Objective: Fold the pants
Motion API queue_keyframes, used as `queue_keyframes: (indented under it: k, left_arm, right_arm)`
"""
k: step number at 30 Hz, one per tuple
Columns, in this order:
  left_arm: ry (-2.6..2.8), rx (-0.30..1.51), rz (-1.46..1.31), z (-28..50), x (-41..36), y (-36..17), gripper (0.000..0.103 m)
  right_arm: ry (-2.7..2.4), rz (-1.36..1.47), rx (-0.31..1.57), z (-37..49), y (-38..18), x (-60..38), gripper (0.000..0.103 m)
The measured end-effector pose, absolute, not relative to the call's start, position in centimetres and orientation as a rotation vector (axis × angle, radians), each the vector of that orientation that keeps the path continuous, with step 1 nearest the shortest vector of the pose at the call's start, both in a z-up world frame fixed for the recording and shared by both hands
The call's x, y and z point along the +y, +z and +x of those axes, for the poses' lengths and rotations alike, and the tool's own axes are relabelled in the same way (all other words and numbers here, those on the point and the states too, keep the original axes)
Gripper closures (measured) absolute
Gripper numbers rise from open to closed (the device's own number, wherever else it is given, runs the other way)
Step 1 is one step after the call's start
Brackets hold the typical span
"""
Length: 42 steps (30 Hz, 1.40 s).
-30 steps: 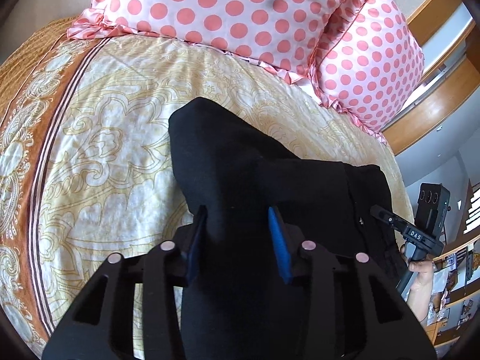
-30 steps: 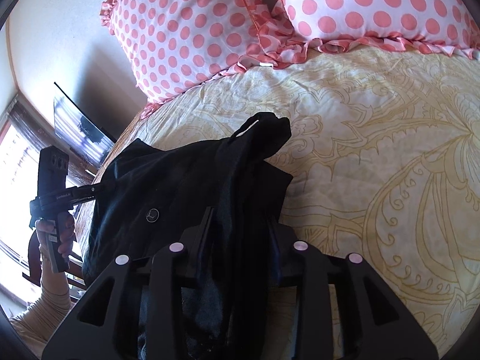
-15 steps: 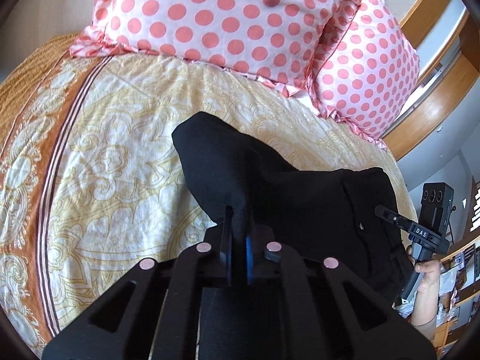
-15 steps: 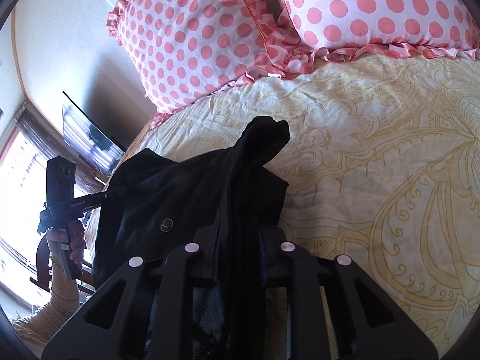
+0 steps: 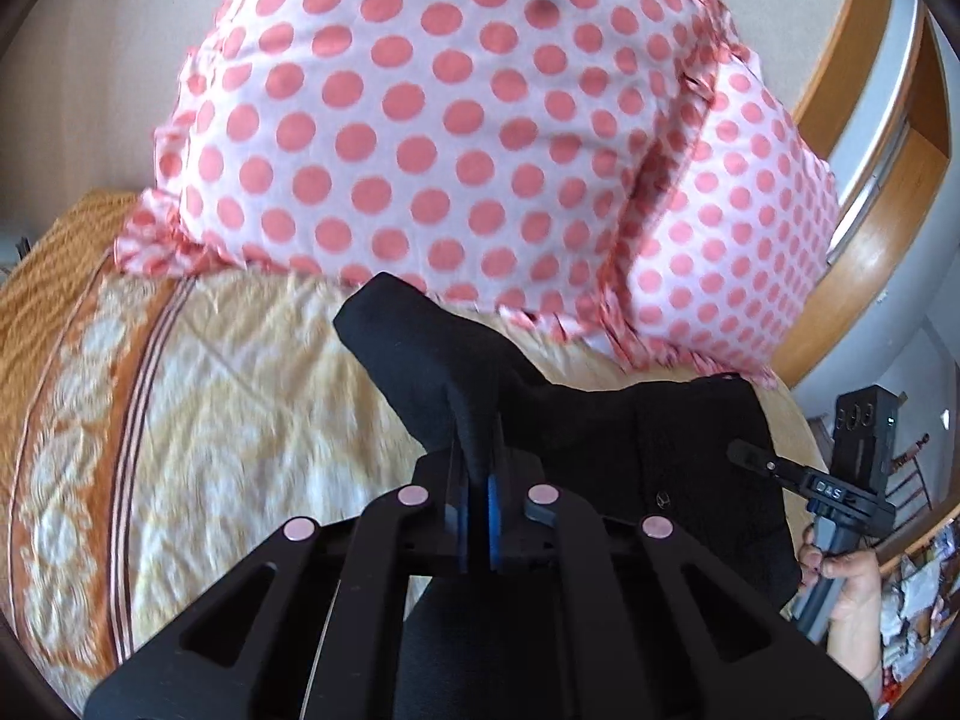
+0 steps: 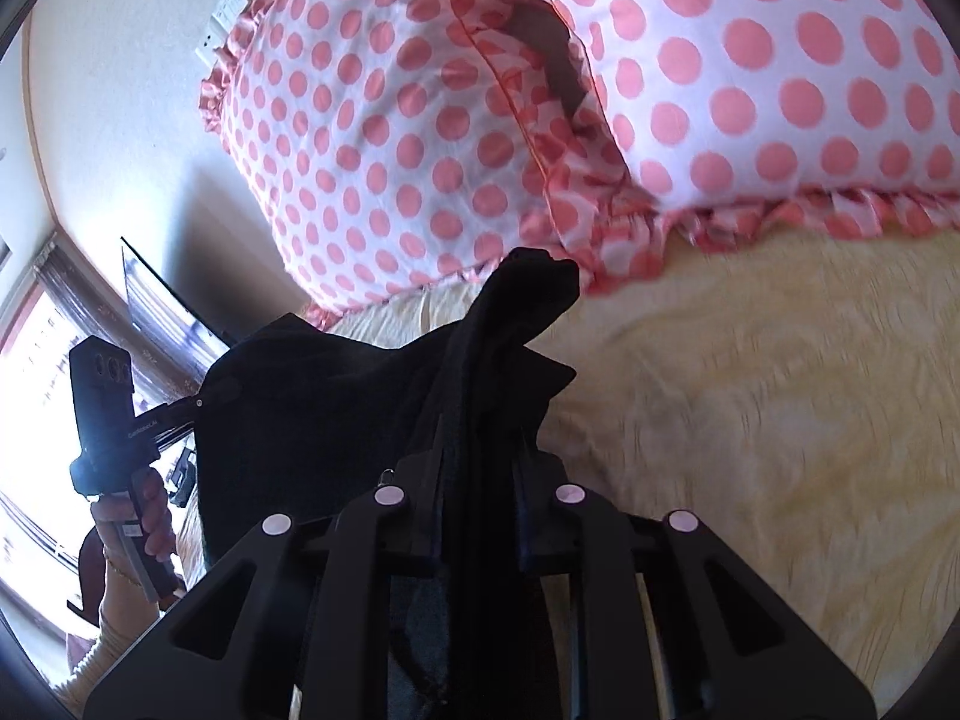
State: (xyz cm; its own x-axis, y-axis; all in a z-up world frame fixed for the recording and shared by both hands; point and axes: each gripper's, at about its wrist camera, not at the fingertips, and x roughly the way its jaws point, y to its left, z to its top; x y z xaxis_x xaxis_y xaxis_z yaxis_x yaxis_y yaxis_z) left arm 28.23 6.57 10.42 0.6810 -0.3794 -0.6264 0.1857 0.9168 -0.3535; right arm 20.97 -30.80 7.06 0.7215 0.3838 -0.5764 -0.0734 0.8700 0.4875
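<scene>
Two grippers each pinch a bunched fold of the black pants (image 5: 600,438), soft matte cloth that lies on the yellow patterned bedspread (image 5: 252,396). The left gripper (image 5: 478,480) has its blue pads pressed tight on a thin ridge of fabric. The right gripper (image 6: 480,456) is narrow, clamped on a thicker roll; its pads are probably hidden by cloth. At 12 o'clock stand puffy polka-dot pillows (image 5: 420,138) with ruffled edges.
</scene>
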Motion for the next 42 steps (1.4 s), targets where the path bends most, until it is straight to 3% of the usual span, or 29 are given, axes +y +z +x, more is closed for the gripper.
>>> queue_keyframes:
  k: [5,8,10,11,12,13,14,19,25,30,37,38,40,42]
  left_arm:
    - [-0.225,0.858,-0.273,32.7,7.5,7.1,0.099]
    - [-0.206,0.911,-0.314,33.2,8.6,4.5,0.093]
    - [-0.192,0.901,-0.298,32.9,8.8,4.1,0.076]
    - [-0.177,0.889,-0.287,32.7,8.9,4.1,0.07]
    - [-0.16,0.878,-0.279,32.3,9.1,4.3,0.056]
    - [-0.132,0.854,-0.266,31.7,9.4,4.8,0.045]
    - [-0.105,0.825,-0.251,30.9,9.7,5.4,0.041]
    - [-0.07,0.667,-0.153,24.5,10.1,9.0,0.017]
    - [-0.311,0.761,-0.183,18.3,5.8,7.4,0.015]
    - [-0.321,0.865,-0.063,18.4,2.0,3.6,0.015]
    - [-0.271,0.864,-0.029,19.1,1.0,2.3,0.005]
    - [-0.262,0.863,-0.042,18.7,1.1,2.5,0.005]
    - [-0.254,0.847,-0.061,17.0,1.8,3.2,0.004]
    - [-0.232,0.826,-0.058,15.4,2.3,3.6,0.002]
  right_arm:
    - [0.176,0.4,0.804,24.6,5.2,-31.3,0.087]
    - [0.145,0.364,0.837,24.9,3.8,-31.2,0.086]
    - [0.132,0.351,0.832,24.6,3.7,-31.1,0.083]
    - [0.117,0.341,0.838,24.4,3.8,-31.0,0.075]
    - [0.091,0.326,0.847,24.3,3.8,-31.0,0.06]
    - [0.041,0.291,0.858,23.9,3.8,-30.9,0.054]
    - [0.013,0.263,0.857,23.4,4.0,-30.9,0.048]
    - [-0.123,0.043,0.717,17.7,6.7,-28.3,0.047]
    - [0.066,-0.083,0.671,12.2,7.1,-21.4,0.047]
    - [0.057,-0.19,0.829,13.5,4.5,-18.8,0.046]
    - [0.015,-0.116,0.815,13.4,4.1,-18.8,0.044]
    - [-0.002,-0.102,0.802,13.0,4.3,-18.7,0.042]
    - [-0.046,-0.06,0.754,11.3,5.0,-18.7,0.027]
    - [-0.065,0.006,0.695,8.9,5.7,-18.3,0.001]
